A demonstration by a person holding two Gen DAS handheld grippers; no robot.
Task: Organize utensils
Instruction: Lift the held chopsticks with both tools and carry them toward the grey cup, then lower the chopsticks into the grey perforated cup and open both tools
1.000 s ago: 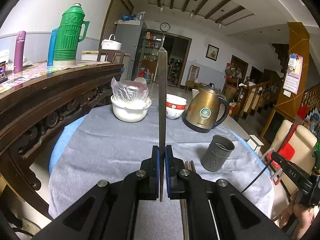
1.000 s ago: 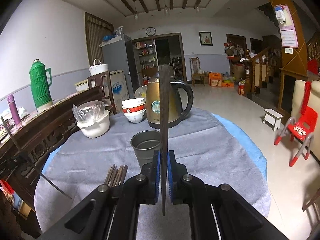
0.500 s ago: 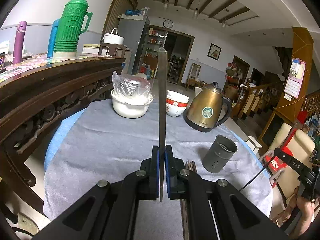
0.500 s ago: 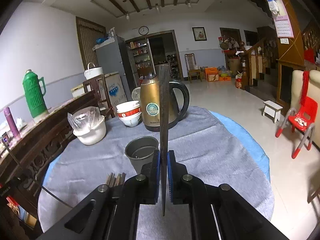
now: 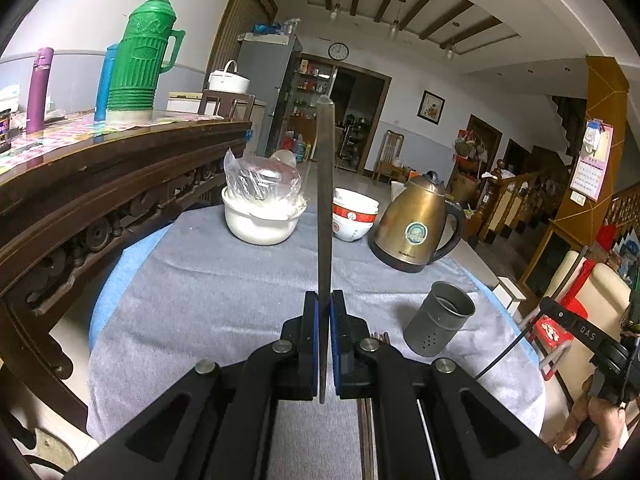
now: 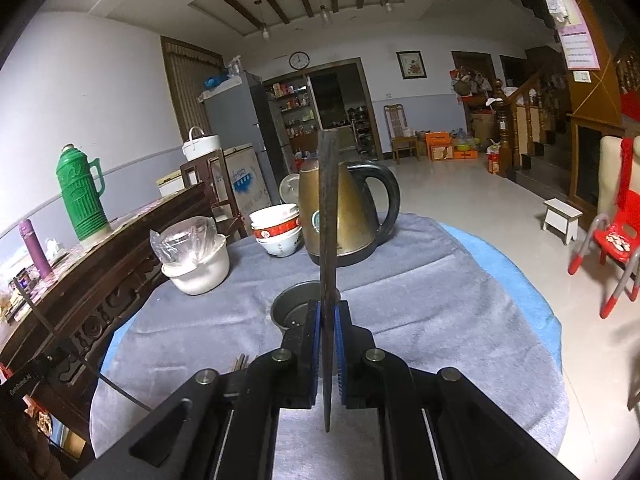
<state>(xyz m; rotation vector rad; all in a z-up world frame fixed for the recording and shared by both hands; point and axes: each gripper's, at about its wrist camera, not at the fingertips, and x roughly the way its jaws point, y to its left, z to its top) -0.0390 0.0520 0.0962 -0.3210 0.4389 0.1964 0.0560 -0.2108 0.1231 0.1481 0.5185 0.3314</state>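
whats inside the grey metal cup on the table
The right wrist view looks into the metal cup: a dark, bare-looking bottom with a few small holes. The right gripper and its chopstick cover the right part, so that stays unseen.

On my left camera, a grey metal holder with small holes near its base stands upright and open-mouthed on the grey cloth, nearer to me than the kettle. Dark brown chopsticks lie flat just left of the holder, mostly hidden. My right camera looks down into the holder; the chopsticks lie to its left.
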